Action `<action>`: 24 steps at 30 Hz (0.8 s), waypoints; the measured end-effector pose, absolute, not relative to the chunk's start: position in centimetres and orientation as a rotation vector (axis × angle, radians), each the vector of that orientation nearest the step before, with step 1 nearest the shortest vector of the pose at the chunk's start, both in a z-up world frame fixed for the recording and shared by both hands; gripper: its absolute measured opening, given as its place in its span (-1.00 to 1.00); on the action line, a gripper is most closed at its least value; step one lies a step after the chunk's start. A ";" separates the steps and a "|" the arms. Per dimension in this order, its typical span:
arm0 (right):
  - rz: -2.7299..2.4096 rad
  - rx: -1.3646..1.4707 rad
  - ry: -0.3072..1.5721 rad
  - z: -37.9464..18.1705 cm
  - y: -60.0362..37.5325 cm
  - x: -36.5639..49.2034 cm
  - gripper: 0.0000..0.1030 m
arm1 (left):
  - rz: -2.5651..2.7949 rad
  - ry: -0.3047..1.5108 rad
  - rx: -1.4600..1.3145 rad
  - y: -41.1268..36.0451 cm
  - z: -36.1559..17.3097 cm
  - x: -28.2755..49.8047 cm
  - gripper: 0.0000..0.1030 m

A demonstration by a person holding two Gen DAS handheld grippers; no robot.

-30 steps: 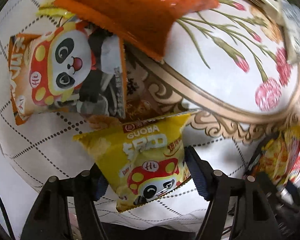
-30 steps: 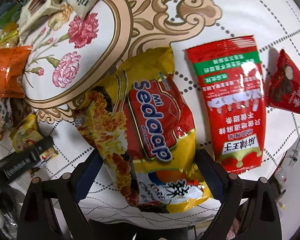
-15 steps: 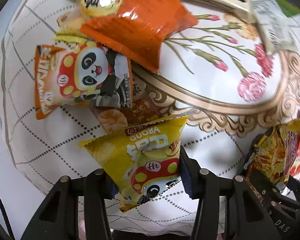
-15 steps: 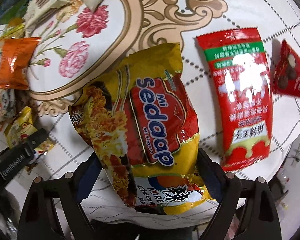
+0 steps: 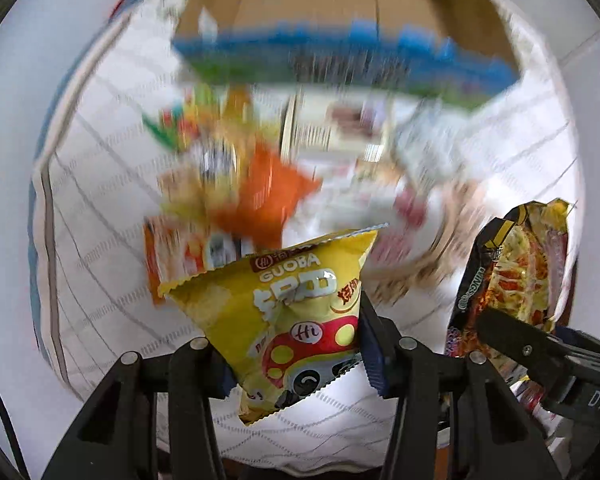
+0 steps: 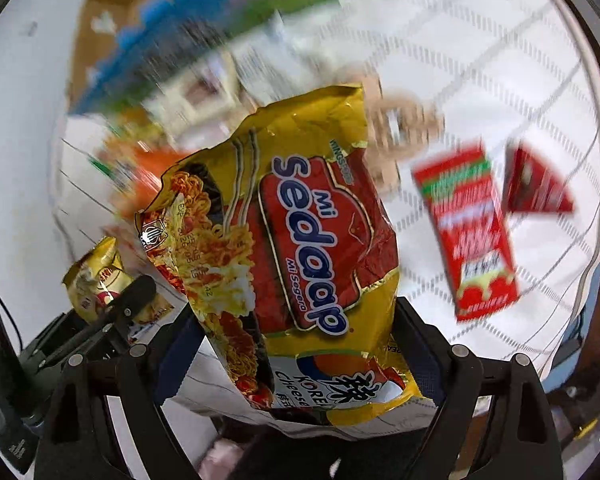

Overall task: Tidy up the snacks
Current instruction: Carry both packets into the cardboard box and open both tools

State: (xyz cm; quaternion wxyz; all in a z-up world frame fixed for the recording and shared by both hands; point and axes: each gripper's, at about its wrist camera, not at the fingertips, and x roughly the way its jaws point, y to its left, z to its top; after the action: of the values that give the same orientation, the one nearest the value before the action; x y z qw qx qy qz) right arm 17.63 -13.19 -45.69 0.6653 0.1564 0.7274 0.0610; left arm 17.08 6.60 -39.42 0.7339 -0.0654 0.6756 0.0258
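We hold two packets off the cloth (image 6: 500, 80), one per gripper: our left gripper (image 5: 296, 364) is clamped on one yellow Guoba bag (image 5: 288, 312), our right gripper (image 6: 296, 364) on one Sedaap noodle pack (image 6: 300, 248). Two red packets (image 6: 472, 232) lie side by side on the cloth, and one orange packet (image 5: 272, 196) in a blurred heap. One cardboard box (image 5: 340, 4) stands behind; we cannot tell its contents.
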 end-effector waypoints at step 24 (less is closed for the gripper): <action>0.094 0.334 1.438 -44.9 -7.5 49.4 0.79 | -0.050 1.405 -0.215 10.5 -36.6 49.5 -0.10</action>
State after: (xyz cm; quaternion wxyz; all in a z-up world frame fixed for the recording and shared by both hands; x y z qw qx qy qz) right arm 49.39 -7.46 -44.94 0.7388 0.1523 0.6551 0.0429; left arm 49.46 10.47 -36.59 0.7577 -0.0986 0.6447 -0.0229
